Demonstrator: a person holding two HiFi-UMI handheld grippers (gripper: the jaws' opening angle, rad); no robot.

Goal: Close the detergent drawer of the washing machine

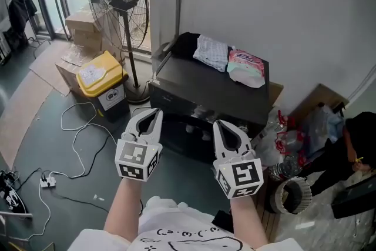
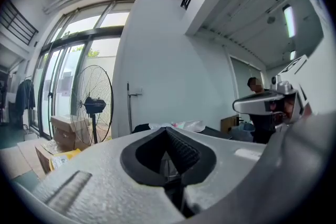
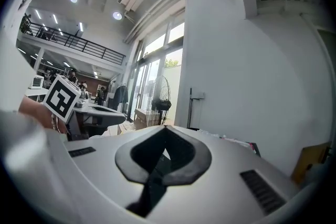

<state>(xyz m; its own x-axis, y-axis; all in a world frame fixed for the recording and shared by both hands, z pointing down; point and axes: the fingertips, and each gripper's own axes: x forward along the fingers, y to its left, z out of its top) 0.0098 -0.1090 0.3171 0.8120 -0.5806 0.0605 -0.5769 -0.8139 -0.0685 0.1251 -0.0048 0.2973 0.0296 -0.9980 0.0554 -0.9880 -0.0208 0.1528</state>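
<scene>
Daylight floods from the windows [image 2: 79,60], and gripper views warp at edges.

washing machine [image 1: 200,88] front dim, partly hidden

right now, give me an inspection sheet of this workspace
surface: washing machine top, dark, partly covered
job's things: detergent drawer cannot be made out on the machine's dark front
clutter: black cloth, white patterned cloth and pink packet lying on the top
grippers: left tool shut, empty; right tool shut, empty
cables: white cable loose on the floor, running to a power strip
surroundings: standing fan, yellow-lidded bin, cardboard boxes
</scene>
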